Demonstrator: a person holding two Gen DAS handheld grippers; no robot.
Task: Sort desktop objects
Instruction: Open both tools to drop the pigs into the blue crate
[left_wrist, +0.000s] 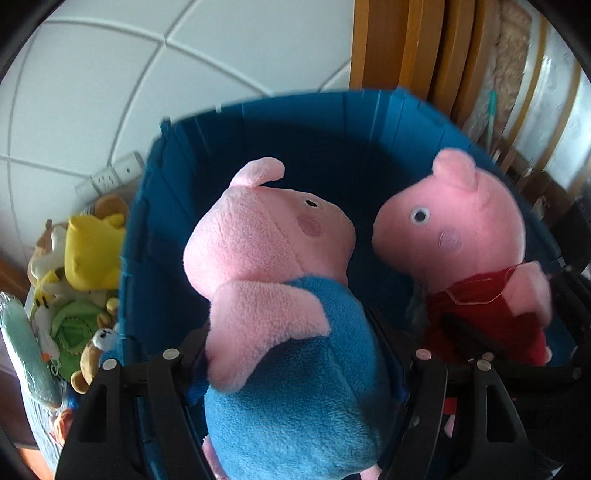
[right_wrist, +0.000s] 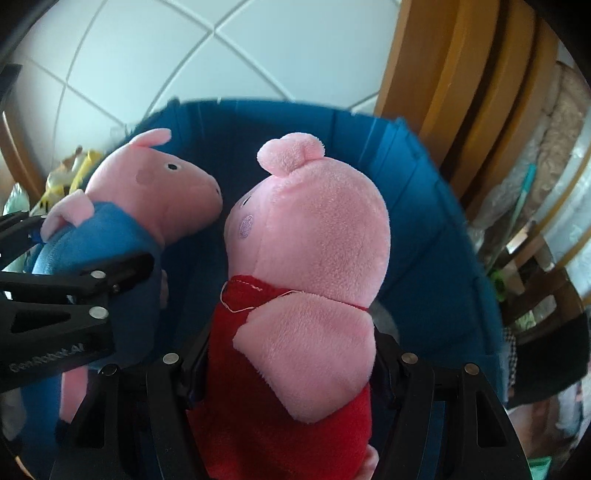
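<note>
Left claw (left_wrist: 295, 354) gripping blue-clad pig plush (left_wrist: 280, 295)

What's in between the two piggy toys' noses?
Nothing. Both wrist views show only a bare gap of blue bin wall between the blue-shirted pig and the red-dressed pig.

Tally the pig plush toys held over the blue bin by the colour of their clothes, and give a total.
Blue-clothed pig plush, in the left gripper: 1
Red-dressed pig plush, in the right gripper: 1
Total: 2, over the blue bin
</note>
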